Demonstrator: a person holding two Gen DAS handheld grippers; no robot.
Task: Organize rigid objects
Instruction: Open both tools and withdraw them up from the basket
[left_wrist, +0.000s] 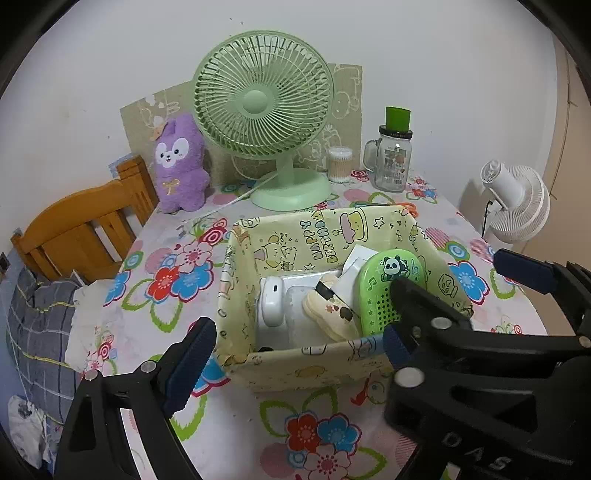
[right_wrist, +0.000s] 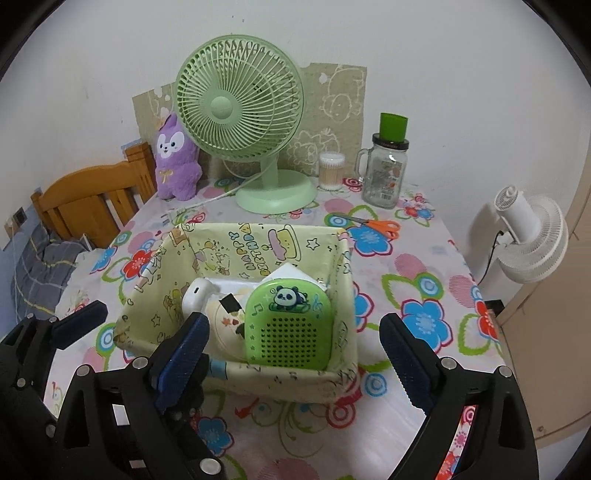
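Hovering wide-fingered, both the left gripper (left_wrist: 295, 347) and right gripper (right_wrist: 295, 347) flank the basket (left_wrist: 306, 363).

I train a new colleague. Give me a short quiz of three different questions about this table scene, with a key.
1. True or false: the green plastic panda case lies outside the cream paper-covered box.
2. Which item lies behind the box? A. orange-handled scissors B. a spoon
3. Fill in: both the left tool and the right tool are ____.

Key: 1 false; 2 A; 3 open.
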